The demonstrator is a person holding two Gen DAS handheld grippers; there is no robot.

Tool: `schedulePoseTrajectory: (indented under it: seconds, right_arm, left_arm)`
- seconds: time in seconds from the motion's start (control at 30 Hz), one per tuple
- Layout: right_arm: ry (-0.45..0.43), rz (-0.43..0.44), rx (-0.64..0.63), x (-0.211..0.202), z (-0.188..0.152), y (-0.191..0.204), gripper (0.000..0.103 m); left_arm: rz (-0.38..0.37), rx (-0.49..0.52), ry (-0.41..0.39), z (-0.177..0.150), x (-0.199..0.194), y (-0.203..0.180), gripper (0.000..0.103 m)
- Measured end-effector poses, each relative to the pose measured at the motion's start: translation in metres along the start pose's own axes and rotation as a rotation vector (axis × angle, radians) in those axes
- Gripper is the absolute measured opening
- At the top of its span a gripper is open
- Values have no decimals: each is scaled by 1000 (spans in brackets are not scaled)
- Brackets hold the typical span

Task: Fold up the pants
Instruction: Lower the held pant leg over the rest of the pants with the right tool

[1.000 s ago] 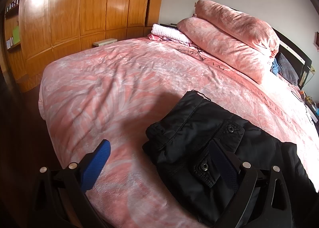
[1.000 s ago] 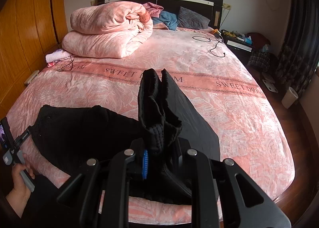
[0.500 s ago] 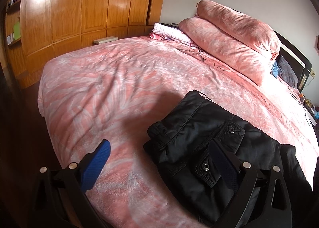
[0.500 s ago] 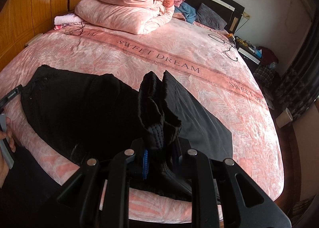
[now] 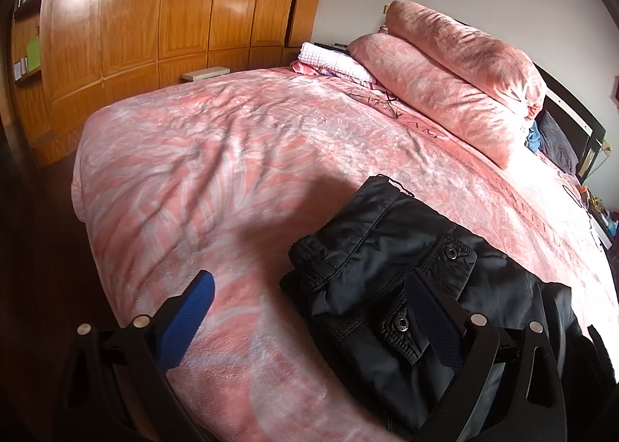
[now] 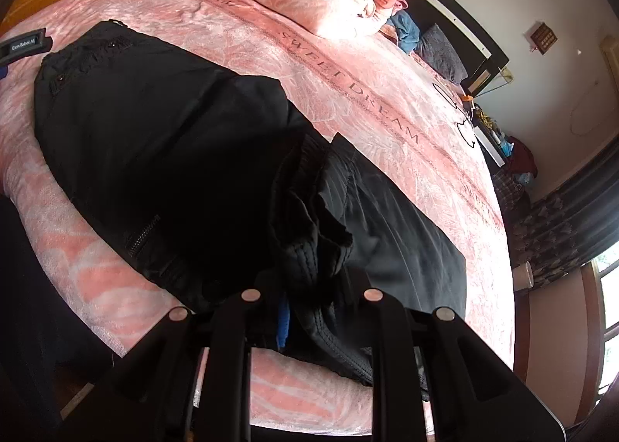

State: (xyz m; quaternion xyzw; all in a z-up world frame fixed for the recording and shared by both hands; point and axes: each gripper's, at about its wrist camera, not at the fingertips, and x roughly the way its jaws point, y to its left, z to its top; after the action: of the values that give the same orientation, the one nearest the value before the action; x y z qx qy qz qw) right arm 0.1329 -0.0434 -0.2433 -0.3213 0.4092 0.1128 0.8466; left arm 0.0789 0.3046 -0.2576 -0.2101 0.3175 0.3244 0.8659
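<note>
Black pants (image 6: 162, 140) lie across the near side of a pink bed (image 6: 348, 66). My right gripper (image 6: 309, 287) is shut on the bunched leg cuffs (image 6: 309, 209) and holds them raised over the middle of the pants. In the left wrist view the waistband end with snap pockets (image 5: 387, 268) lies flat. My left gripper (image 5: 309, 306) is open and empty just above the waist end, its right finger over the pocket and its left finger over the bedspread.
A rolled pink duvet (image 5: 456, 82) and folded towels (image 5: 332, 62) lie at the head of the bed. A wooden wardrobe (image 5: 154, 8) stands beyond the bed's far side. A cable (image 6: 460, 120) and cluttered nightstand (image 6: 491, 132) are at the right.
My right gripper has carried the leg cuffs left, over the pants toward the waist end, and tilted. My left gripper has stayed open over the waistband.
</note>
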Motion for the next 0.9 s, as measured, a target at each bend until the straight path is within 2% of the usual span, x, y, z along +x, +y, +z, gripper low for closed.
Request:
schedulePoseTrajectory:
  seconds: [0.37, 0.9]
  right_arm:
    - [4, -1, -13, 10, -1, 8, 17]
    - [35, 59, -5, 30, -8, 19, 19]
  left_arm:
    - [-16, -15, 1, -4, -3, 1, 99]
    - [-33, -48, -1, -3, -5, -1, 99]
